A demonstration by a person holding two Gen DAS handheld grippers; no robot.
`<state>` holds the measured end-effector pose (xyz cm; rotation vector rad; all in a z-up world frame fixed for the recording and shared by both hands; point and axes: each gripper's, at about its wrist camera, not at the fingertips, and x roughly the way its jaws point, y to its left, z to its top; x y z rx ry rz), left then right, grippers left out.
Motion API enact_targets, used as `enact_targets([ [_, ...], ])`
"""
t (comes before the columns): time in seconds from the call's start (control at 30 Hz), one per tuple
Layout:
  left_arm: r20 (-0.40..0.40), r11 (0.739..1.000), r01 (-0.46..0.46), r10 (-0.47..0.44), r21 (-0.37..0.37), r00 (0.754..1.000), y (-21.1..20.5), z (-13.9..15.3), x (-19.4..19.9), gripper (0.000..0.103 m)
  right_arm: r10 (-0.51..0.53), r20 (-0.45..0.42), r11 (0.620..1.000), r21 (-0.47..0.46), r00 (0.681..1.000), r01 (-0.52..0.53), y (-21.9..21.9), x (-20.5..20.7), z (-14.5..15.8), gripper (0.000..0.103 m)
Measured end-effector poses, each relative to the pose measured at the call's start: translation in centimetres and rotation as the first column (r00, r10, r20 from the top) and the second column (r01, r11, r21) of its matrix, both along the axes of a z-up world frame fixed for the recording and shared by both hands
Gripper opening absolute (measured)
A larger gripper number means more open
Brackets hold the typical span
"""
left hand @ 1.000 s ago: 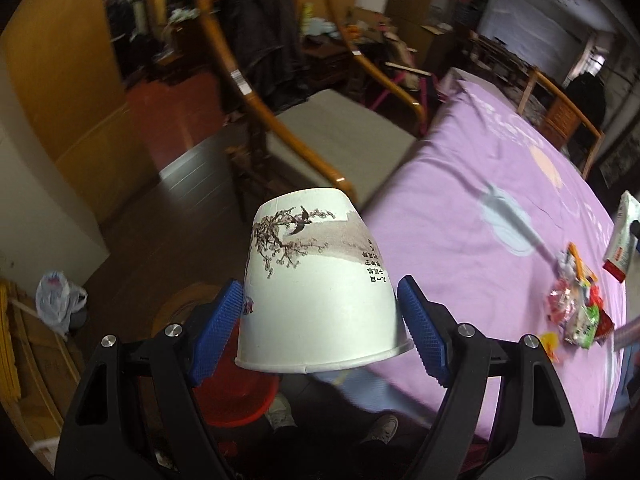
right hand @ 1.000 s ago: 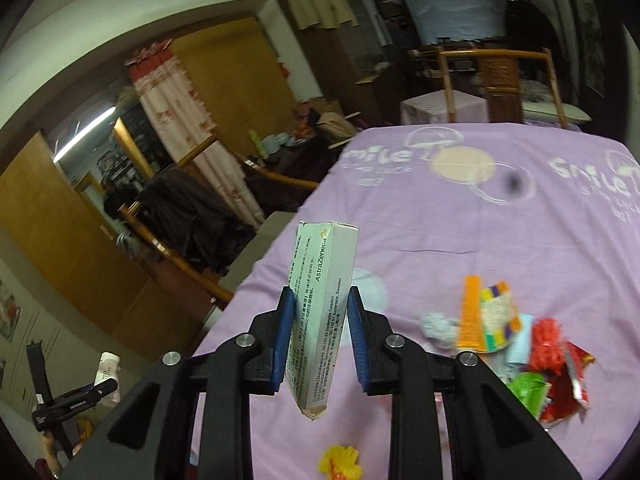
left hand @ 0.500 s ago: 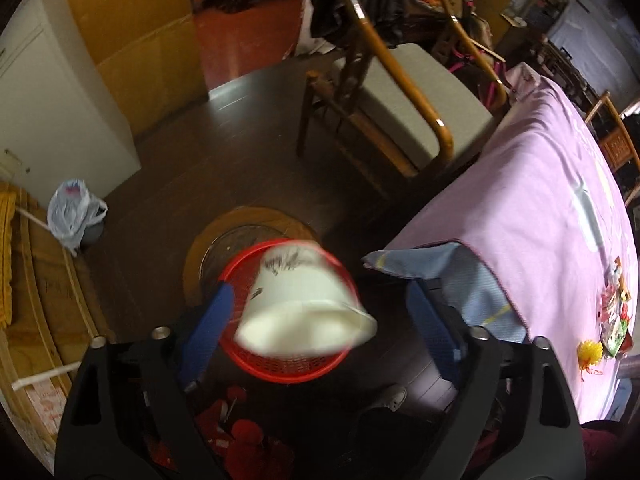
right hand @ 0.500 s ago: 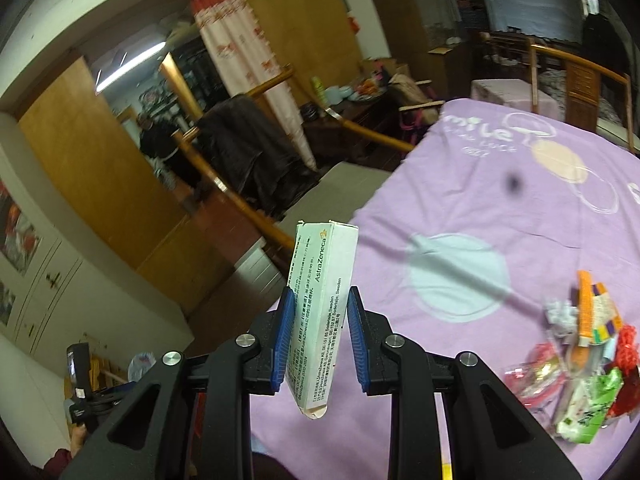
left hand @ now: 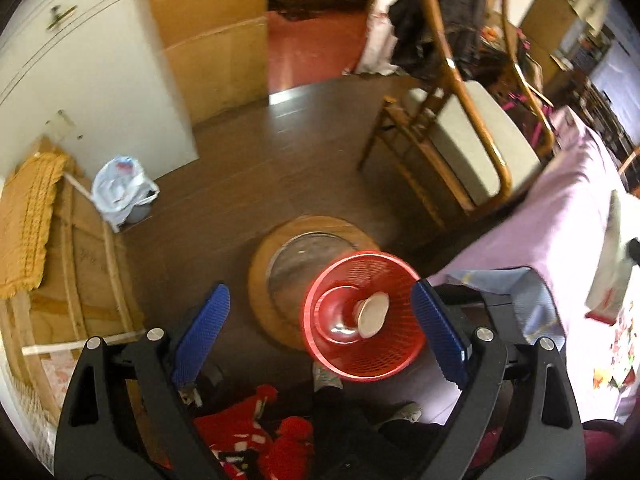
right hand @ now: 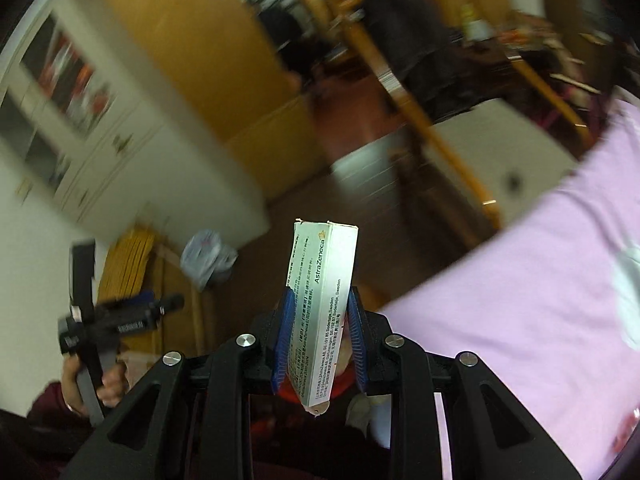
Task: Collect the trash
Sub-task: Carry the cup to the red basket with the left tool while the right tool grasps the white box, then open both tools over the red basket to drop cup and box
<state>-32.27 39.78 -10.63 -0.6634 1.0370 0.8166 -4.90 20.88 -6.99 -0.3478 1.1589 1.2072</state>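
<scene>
In the left wrist view my left gripper (left hand: pixel 320 332) stands wide open with nothing between its blue pads (left hand: pixel 204 332). Below it on the floor is a red mesh basket (left hand: pixel 384 364), blurred, with a white paper cup (left hand: pixel 372 314) lying inside. My right gripper (right hand: pixel 320 296) is shut on a white medicine box (right hand: pixel 324 256), which stands upright between the pads, out past the table's edge. Trash wrappers (left hand: pixel 612 364) lie on the purple tablecloth (left hand: pixel 560 220) at the far right.
A wooden armchair (left hand: pixel 460 140) with a grey cushion stands by the table. A round wooden board (left hand: pixel 260 276) lies under the basket's far side. A small bin with a white bag (left hand: pixel 120 192) sits by the white cabinet. A person's hand (right hand: pixel 108 384) grips the left tool's handle.
The paper cup left my left gripper's jaws and dropped into the red basket, and those jaws spread wider. My right gripper swung from over the table toward the floor, still holding the box.
</scene>
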Motion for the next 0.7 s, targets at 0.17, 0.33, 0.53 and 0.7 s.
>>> enact_targets([
  [0.17, -0.011, 0.998, -0.069, 0.069, 0.002, 0.998, 1.2, 0.5, -3.4, 0.089, 0.133, -0.042, 0.99, -0.05, 0.99, -0.135, 4.8, -3.8, -1.9, 0.027],
  [0.33, -0.021, 0.993, -0.115, 0.115, 0.009, 0.993, 2.0, 0.9, -5.3, 0.09, 0.21, -0.081, 0.97, -0.105, 0.974, -0.218, 7.9, -6.2, -4.2, 0.029],
  [0.53, -0.009, 0.994, -0.108, 0.108, 0.032, 0.994, 2.7, 1.7, -5.2, 0.092, 0.202, -0.05, 0.975, -0.079, 0.978, -0.205, 7.8, -5.8, -3.8, 0.037],
  [0.7, 0.014, 0.999, -0.006, 0.006, 0.049, 1.0, 2.6, 1.9, -1.4, 0.092, 0.105, 0.029, 0.993, -0.06, 0.994, -0.103, 4.8, -2.9, -2.9, 0.037],
])
